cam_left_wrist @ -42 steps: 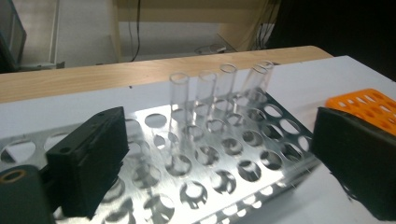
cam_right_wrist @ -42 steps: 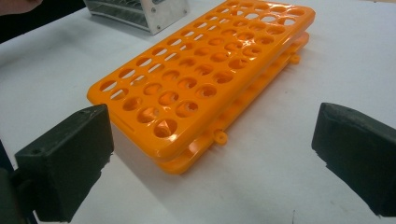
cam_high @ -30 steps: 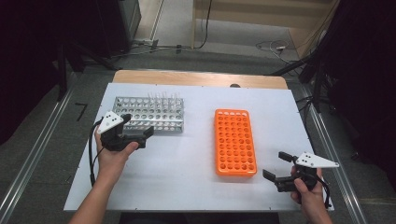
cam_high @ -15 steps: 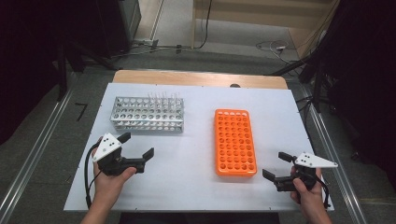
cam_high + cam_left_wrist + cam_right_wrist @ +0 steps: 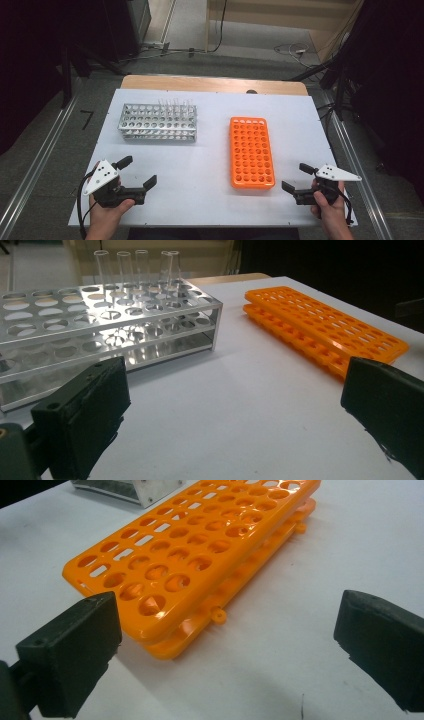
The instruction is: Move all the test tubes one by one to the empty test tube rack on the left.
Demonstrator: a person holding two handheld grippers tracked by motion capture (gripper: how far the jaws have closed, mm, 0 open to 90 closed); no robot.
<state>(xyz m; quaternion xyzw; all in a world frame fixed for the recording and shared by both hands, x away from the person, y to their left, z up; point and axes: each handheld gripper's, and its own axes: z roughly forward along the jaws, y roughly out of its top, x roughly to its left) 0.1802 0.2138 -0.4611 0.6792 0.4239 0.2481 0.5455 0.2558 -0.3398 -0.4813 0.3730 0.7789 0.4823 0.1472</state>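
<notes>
Glass test tubes [image 5: 135, 267] upright at far end of metal rack [image 5: 157, 121]: light, slick, fragile; best pinched gently below rim. Left gripper [image 5: 137, 172] & right gripper [image 5: 298, 178] both agape, empty, near table [image 5: 200, 165] front edge.

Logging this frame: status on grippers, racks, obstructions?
Left gripper open, empty, near the table's front edge. Right gripper open, empty, beside the orange rack. Glass tubes upright in the metal rack's far row. Nothing between grippers and racks.
</notes>
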